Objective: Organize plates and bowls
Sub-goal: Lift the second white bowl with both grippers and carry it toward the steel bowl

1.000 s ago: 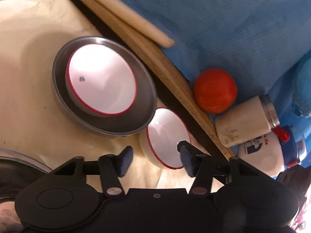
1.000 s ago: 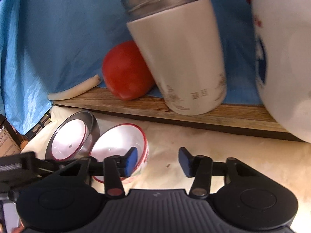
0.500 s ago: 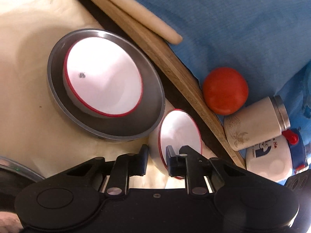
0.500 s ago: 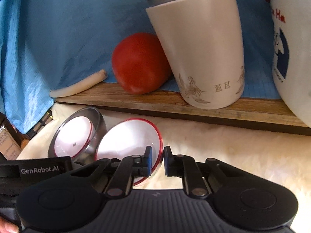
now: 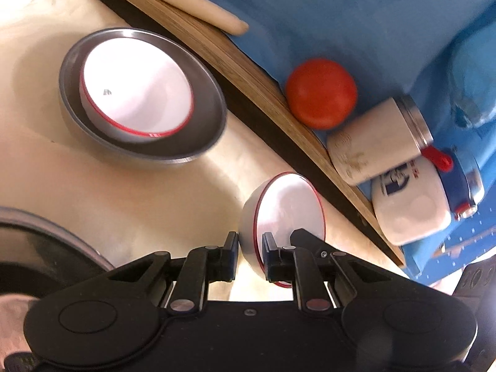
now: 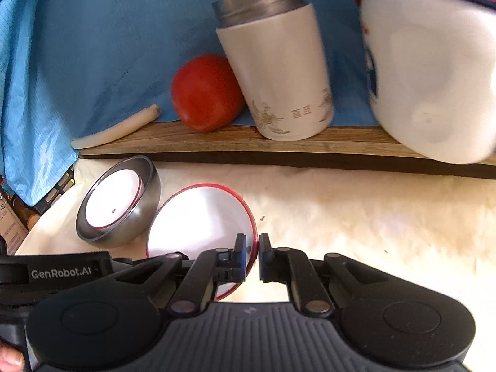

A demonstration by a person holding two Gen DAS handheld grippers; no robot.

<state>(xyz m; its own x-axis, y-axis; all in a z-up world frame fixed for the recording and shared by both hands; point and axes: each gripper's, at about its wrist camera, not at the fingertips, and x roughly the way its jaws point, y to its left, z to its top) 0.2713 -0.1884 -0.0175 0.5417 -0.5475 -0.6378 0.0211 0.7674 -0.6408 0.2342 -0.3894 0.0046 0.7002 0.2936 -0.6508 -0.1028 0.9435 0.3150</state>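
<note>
A small white bowl with a red rim (image 5: 288,207) is held between both grippers, lifted and tilted; it also shows in the right wrist view (image 6: 198,217). My left gripper (image 5: 250,252) is shut on one side of its rim. My right gripper (image 6: 251,255) is shut on the opposite side of the rim. A second red-rimmed white bowl (image 5: 136,86) sits nested inside a steel bowl (image 5: 204,142) on the cream cloth; the pair also shows in the right wrist view (image 6: 136,207), left of the held bowl.
A wooden ledge (image 6: 217,145) runs behind, carrying a tomato (image 6: 204,93), a white tumbler with a steel top (image 6: 279,71), a white jug (image 6: 434,77) and a pale stick (image 6: 117,130). Blue cloth hangs behind. Another steel rim (image 5: 46,235) lies at the lower left.
Both grippers closed from open onto the small bowl's rim. The bowl has since lifted and moved right, away from the steel bowl.
</note>
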